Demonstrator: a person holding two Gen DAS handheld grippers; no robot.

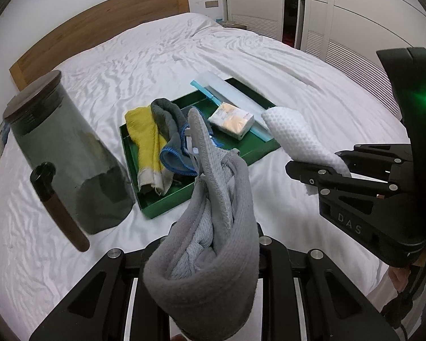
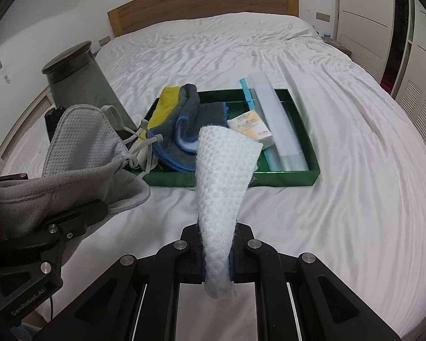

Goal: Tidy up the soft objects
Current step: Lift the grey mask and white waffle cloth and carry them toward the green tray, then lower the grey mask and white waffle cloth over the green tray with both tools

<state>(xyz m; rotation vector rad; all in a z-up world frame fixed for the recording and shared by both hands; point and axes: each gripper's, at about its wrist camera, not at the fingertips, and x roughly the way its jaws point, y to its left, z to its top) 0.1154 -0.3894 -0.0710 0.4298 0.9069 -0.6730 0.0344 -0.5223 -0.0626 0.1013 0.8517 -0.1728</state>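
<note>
hiding both jaws' tips, grey cloth left, white cloth right, each clenched.

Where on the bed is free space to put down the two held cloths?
Bare sheet lies right of the green tray and in front of it. The tray is crowded: towels left, tissue pack and long box right. The dark jar blocks the left.

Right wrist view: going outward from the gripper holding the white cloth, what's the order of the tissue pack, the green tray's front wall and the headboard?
From the right gripper, shut on the white cloth:
1. Green tray, front wall, just ahead on the bed.
2. Tissue pack, inside the tray, behind the cloth's tip.
3. Headboard, wooden, at the bed's far end.
</note>
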